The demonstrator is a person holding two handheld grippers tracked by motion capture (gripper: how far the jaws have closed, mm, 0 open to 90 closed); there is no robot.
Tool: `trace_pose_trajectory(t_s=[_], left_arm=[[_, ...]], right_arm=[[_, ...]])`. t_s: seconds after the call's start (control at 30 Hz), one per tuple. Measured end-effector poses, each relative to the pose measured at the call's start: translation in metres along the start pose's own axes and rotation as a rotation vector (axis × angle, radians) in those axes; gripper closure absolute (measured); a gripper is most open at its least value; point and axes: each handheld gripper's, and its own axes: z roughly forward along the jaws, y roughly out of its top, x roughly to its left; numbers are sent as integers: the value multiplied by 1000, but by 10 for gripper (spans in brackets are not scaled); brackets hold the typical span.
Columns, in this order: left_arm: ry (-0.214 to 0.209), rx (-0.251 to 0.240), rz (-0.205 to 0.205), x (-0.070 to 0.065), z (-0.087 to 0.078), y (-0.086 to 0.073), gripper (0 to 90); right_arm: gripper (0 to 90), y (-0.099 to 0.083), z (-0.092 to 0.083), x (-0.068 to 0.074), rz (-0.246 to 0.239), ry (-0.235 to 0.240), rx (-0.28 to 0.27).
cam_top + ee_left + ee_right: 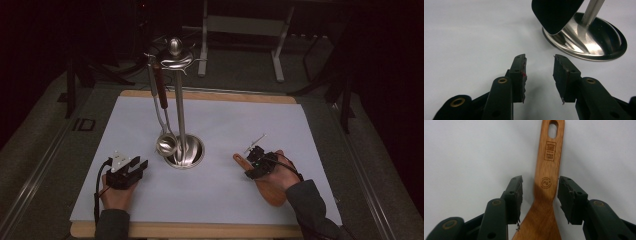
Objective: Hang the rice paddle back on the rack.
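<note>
Right gripper [539,187] jaws apart, straddling wooden spatula [547,170] neck; left gripper [539,67] apart, empty.

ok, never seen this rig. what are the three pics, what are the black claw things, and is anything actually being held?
No robot arm here: a person holds a hand-operated two-jaw gripper in each hand. The high view looks down on the table; the left gripper is at its left, the right gripper at its right. The other two pictures come from cameras riding on each gripper, looking along its black jaws.

On the white sheet stands a steel utensil stand with utensils hanging from its top, and a wooden spatula lies flat.

Nothing is held. The left gripper's jaws are open over bare sheet near the stand's base. The right gripper's jaws are open either side of the spatula's handle, not closed on it.
</note>
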Motion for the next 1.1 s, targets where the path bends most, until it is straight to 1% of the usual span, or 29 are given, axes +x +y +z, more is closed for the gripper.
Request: trace_pose_trajectory(t_s=[0.17, 0.23, 0.27, 0.33, 0.4, 0.6, 0.83, 0.93, 1.0, 1.1], left_arm=[[-1, 1, 1, 0, 0, 0, 625], [-1, 1, 0, 0, 0, 0, 625], [0, 1, 0, 0, 0, 0, 625], [1, 1, 1, 0, 0, 0, 624], [0, 1, 1, 0, 0, 0, 624], [1, 3, 4, 0, 0, 0, 623], [1, 3, 5, 0, 0, 0, 623], [1, 3, 5, 0, 0, 0, 623], [1, 3, 4, 0, 0, 0, 623], [1, 3, 3, 0, 0, 0, 623]], right_arm=[[563, 5, 4, -6, 8, -30, 42], [569, 6, 5, -6, 12, -32, 49], [572, 6, 6, -7, 6, -30, 55], [588, 7, 9, -6, 17, -24, 74], [595, 7, 12, -6, 18, -21, 85], [630, 10, 12, -5, 17, -10, 96], [643, 12, 13, -7, 14, 7, 99], [660, 13, 13, -7, 17, 7, 102], [662, 13, 13, -6, 2, 8, 104], [662, 14, 13, -4, 1, -3, 111]])
